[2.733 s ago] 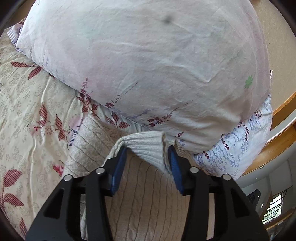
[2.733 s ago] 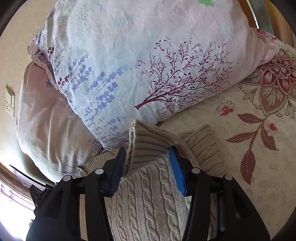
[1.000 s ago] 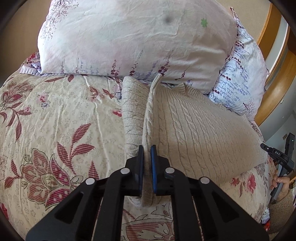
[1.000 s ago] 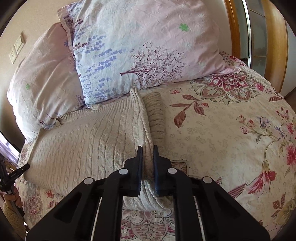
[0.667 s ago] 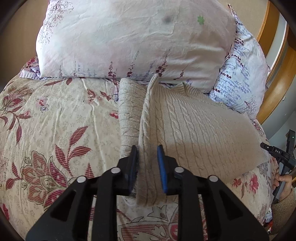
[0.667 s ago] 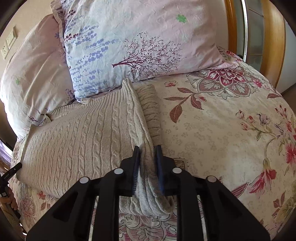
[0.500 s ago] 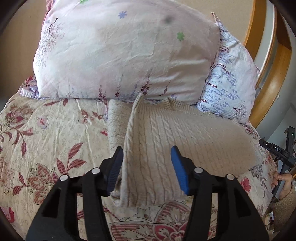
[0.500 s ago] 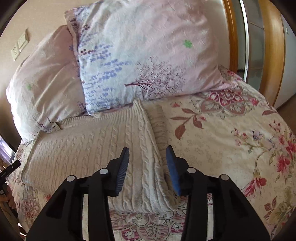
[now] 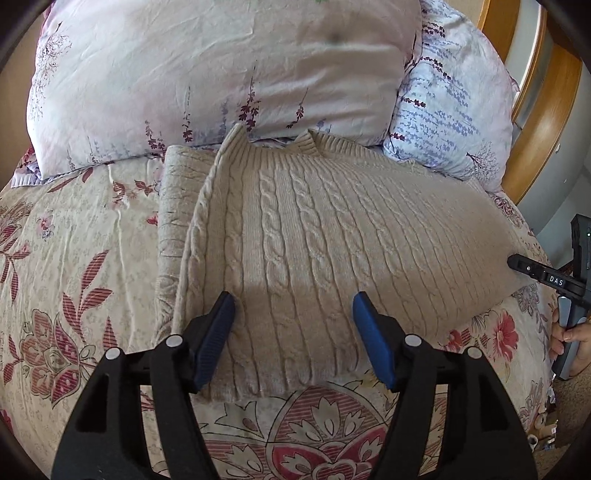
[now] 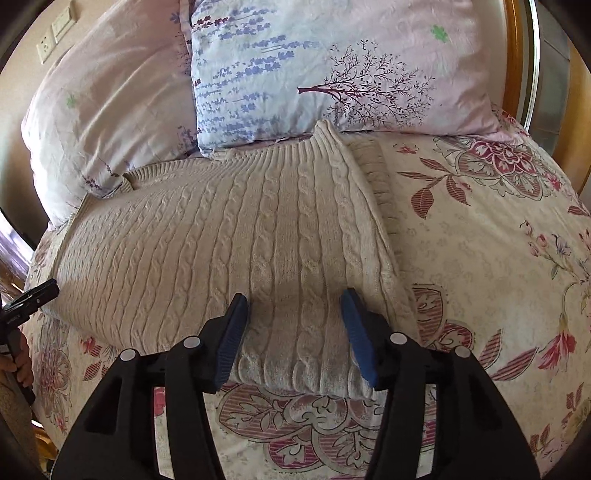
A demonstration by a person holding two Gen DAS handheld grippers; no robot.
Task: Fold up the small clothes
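The only legible writing is "DAS", in white letters on the black handheld device at the right edge of the left wrist view, gripped from below by a bare hand; in the right wrist view that same black device shows at the left edge, its lettering too small to read there

One beige cable-knit sweater lies on the floral cream-and-red bedspread, its ribbed collar up against the pillows and its hem toward the cameras. The sweater is spread flat, with one sleeve folded under along each side so that a narrow strip of knit shows beside the body panel in each view

There are two pillows: one pale pink pillow with sparse purple sprigs and one pale blue-and-pink pillow printed with lavender stems and a dark tree. They stand side by side, touching, at the head of the bed, the sweater's collar edge touching their lower seams

Two black two-finger grippers with blue pads are seen. The left gripper has its jaws spread wide above the sweater's hem, holding nothing. The right gripper is likewise spread wide over the hem near the sweater's other side, gripping nothing

A white wall socket plate is at the upper left of the right wrist view
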